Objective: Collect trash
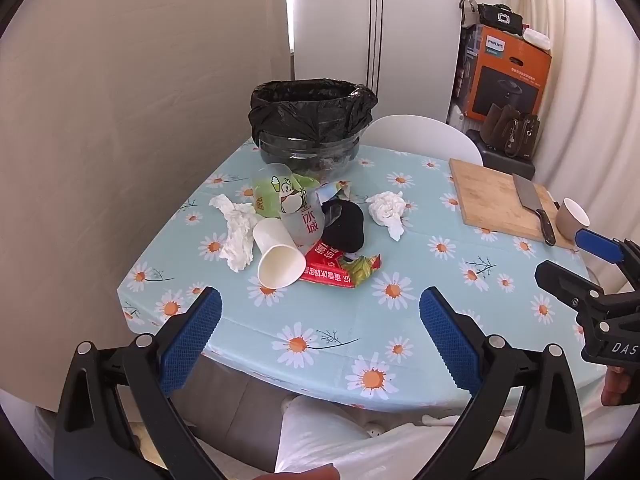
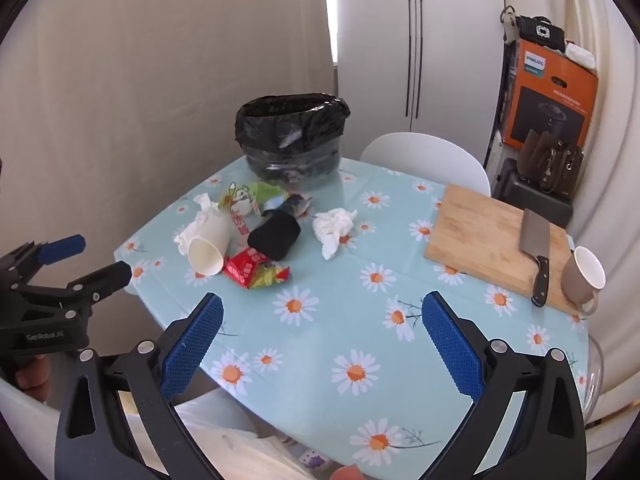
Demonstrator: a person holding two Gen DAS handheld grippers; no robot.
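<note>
A pile of trash lies mid-table: a white paper cup (image 1: pixel 279 261) on its side, a clear printed plastic cup (image 1: pixel 298 212), a red snack wrapper (image 1: pixel 336 268), a black sleeve (image 1: pixel 344 226) and crumpled tissues (image 1: pixel 238 232) (image 1: pixel 387 208). A bin with a black liner (image 1: pixel 310 120) stands behind it. My left gripper (image 1: pixel 320 336) is open and empty above the near table edge, short of the pile. My right gripper (image 2: pixel 322 340) is open and empty over the table, right of the pile (image 2: pixel 244 240). The bin also shows in the right wrist view (image 2: pixel 292 136).
A wooden cutting board (image 2: pixel 492 240) with a cleaver (image 2: pixel 534 248) and a beige mug (image 2: pixel 582 276) lie at the right. A white chair (image 2: pixel 428 160) stands behind the table. An orange box (image 2: pixel 548 100) and a bag stand at the back right. The wall is left.
</note>
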